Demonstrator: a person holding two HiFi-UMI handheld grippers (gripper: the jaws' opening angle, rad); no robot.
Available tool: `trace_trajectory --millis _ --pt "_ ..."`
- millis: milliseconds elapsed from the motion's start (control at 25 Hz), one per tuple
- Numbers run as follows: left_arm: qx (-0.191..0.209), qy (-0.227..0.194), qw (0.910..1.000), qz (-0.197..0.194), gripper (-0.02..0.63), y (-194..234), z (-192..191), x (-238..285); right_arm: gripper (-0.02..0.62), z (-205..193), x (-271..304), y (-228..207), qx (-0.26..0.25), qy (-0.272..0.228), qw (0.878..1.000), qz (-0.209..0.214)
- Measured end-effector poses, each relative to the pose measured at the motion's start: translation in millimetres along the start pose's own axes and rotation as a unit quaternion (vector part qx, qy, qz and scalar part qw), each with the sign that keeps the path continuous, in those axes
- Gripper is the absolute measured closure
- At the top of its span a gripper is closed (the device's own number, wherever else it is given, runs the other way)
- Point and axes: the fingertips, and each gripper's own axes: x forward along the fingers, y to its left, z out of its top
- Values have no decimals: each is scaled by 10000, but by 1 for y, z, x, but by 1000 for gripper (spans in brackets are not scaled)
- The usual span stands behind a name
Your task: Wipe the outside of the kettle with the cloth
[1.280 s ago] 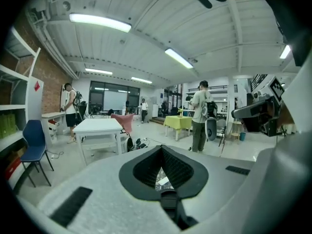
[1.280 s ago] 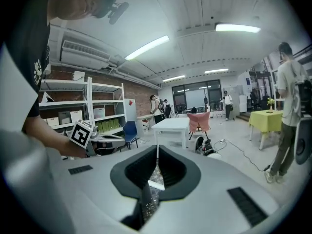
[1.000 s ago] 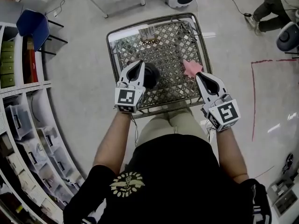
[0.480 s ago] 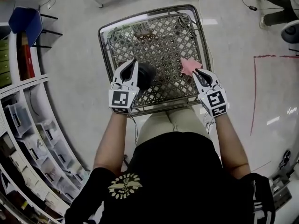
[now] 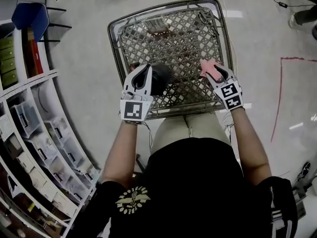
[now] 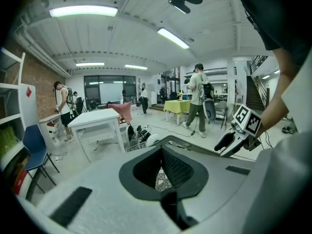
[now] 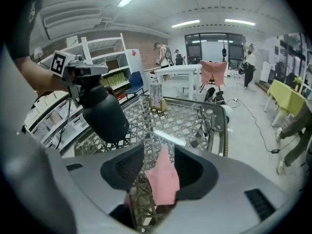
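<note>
Two-handed over the mesh table: clamps the left gripper on the top of the black kettle at the near left, opens the jaws of the right gripper with the pink cloth between them, near right

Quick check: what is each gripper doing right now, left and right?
Left gripper: closed on the black kettle, gripping it at the top.
Right gripper: jaws opening, with the pink cloth loose between them.
</note>
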Motion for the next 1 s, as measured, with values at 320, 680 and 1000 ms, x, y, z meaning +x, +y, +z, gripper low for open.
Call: trace_trajectory --millis 320,680,1000 --pt "209 387 9990 -52 600 -3 -8 9 354 -63 50 -17 -289 1197 9919 309" --pt "66 299 9995 -7 600 0 -7 8 384 -94 68 -28 -699 1823 9807 -90" --pt "308 293 9989 -199 600 -5 -12 5 557 -82 75 -13 -1010 2132 9717 -93"
